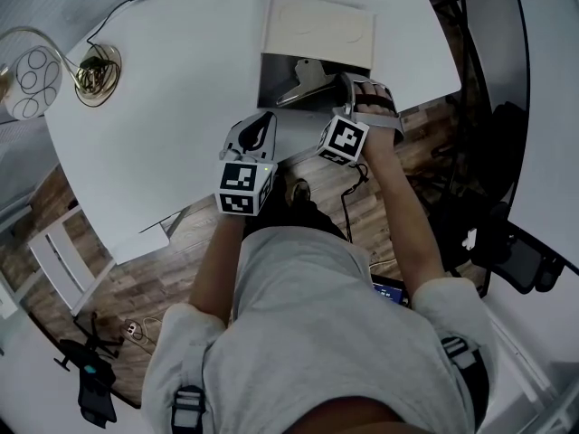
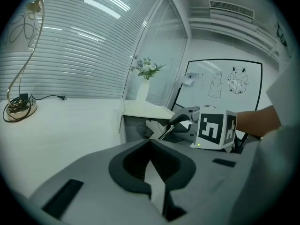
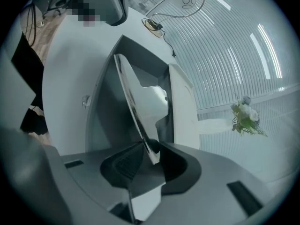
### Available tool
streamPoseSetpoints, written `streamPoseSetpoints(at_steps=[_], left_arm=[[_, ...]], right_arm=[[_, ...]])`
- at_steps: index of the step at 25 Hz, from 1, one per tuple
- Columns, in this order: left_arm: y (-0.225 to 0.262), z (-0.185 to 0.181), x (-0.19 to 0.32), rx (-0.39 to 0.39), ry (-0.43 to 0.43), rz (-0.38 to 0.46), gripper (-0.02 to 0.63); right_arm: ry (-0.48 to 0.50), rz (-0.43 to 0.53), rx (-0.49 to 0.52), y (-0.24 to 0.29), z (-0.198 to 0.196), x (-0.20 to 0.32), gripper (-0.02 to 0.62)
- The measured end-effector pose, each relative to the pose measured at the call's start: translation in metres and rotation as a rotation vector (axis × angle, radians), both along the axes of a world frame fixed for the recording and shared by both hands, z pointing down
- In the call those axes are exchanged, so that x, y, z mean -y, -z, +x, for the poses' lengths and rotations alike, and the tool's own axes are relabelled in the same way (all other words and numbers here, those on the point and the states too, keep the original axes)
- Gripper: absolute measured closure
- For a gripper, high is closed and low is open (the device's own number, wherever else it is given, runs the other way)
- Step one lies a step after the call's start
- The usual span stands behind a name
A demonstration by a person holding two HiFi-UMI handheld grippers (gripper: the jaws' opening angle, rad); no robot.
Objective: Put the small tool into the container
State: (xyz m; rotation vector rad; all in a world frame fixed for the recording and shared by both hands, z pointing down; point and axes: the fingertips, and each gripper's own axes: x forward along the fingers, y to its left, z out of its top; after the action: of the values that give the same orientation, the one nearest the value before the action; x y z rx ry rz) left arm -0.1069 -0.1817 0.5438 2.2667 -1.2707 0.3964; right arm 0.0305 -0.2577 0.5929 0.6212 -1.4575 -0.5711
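Observation:
A dark open container (image 1: 270,87) with a cream lid (image 1: 317,27) behind it lies on the white table (image 1: 181,107). The small tool (image 1: 303,84), a shiny metal blade, lies in the container. In the right gripper view the blade (image 3: 136,102) runs from my jaws down into the container (image 3: 105,107). My right gripper (image 3: 147,157) is open, and the tool's near end stands loose between its jaws. My left gripper (image 1: 261,123) hovers over the table's front edge, left of the container, shut on nothing. It (image 2: 150,142) points toward the container (image 2: 133,125) and the right gripper (image 2: 185,121).
A gold-stemmed lamp (image 1: 54,70) with a cable stands at the table's far left. A vase of flowers (image 2: 147,76) and a whiteboard (image 2: 225,83) are beyond the table. Wooden floor and a dark chair (image 1: 516,251) lie to the right.

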Motion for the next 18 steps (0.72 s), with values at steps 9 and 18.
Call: streamPoseSetpoints(at_steps=[9,18], left_arm=[[-0.001,0.005,-0.001,0.005,-0.006,-0.007,0.583],[0.006,0.011,-0.007,0.017,0.009,0.007,0.583]], right_arm=[[-0.04,-0.039,0.085,0.005,0.005,0.0,0.465],[-0.154,-0.034,0.438,0.036,-0.005,-0.011,0.515]])
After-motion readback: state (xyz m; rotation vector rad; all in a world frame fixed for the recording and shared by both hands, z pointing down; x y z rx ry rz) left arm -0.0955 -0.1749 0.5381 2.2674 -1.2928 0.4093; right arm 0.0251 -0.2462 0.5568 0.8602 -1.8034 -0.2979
